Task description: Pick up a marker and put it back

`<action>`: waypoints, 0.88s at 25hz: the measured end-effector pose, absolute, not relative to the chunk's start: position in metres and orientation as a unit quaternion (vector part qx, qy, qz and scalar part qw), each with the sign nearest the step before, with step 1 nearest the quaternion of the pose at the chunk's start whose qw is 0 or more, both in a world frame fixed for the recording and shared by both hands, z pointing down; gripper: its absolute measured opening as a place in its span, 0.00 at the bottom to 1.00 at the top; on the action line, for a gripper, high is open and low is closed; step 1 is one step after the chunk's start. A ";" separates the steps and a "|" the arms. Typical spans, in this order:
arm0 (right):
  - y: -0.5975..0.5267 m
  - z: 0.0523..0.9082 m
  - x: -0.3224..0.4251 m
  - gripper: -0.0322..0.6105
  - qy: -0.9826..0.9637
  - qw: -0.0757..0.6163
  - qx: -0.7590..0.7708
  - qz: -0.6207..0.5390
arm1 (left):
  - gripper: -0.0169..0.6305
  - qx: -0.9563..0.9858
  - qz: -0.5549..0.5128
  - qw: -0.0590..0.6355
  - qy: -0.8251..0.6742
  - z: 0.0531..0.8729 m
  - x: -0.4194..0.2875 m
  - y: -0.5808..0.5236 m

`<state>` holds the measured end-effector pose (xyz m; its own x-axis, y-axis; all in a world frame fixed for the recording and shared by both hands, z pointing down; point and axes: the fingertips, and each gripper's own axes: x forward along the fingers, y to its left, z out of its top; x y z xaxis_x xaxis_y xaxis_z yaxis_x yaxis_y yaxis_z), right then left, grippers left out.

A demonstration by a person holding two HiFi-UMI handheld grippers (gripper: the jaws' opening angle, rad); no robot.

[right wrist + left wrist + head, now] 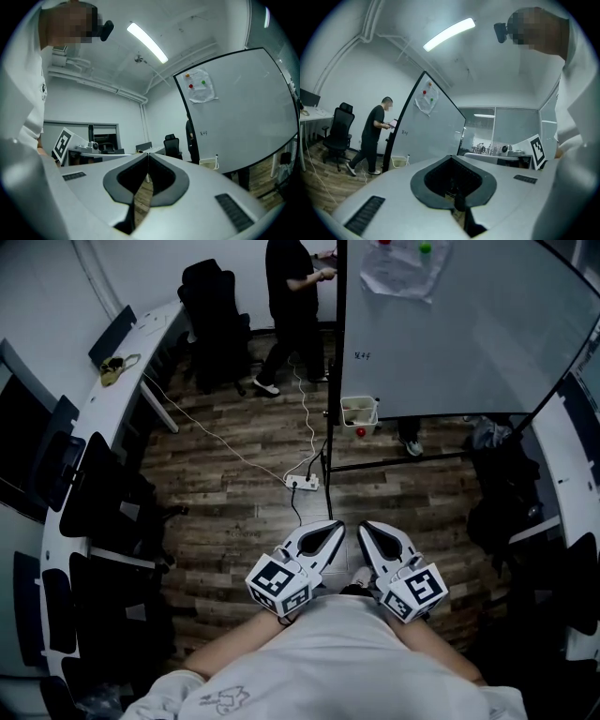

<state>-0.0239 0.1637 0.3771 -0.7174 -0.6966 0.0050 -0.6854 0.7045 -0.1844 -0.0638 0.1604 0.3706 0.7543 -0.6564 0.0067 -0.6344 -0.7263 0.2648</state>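
I hold both grippers close to my chest, pointing at a whiteboard (pixel 450 334) on a black stand. My left gripper (pixel 334 526) and right gripper (pixel 366 526) are side by side, each shut with nothing between the jaws. A small white basket (pixel 359 412) hangs at the board's lower left corner, well ahead of both grippers, with a small red object (pixel 360 432) just below it. In the right gripper view, a thin white marker-like stick (pixel 216 157) stands at the basket (pixel 208 163). The left gripper view shows my shut left gripper (pixel 452 157) and the basket (pixel 398 161); the right gripper view shows my shut right gripper (pixel 148 153).
A person in black (pixel 295 296) stands at the board's left edge, holding a tablet. A power strip (pixel 302 482) and white cables lie on the wood floor ahead. Black office chairs (pixel 214 320) and a curved white desk (pixel 103 409) line the left; more desks and dark clutter (pixel 511 493) stand right.
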 end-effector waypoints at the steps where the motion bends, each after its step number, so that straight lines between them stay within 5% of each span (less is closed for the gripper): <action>1: 0.157 0.375 -0.023 0.07 0.924 0.032 -0.371 -0.084 | 0.03 0.927 -0.044 0.125 -0.352 0.370 -0.064 0.154; 22: -0.020 0.392 0.058 0.07 0.934 0.021 -0.335 -0.118 | 0.03 0.893 -0.049 0.151 -0.421 0.384 -0.007 -0.024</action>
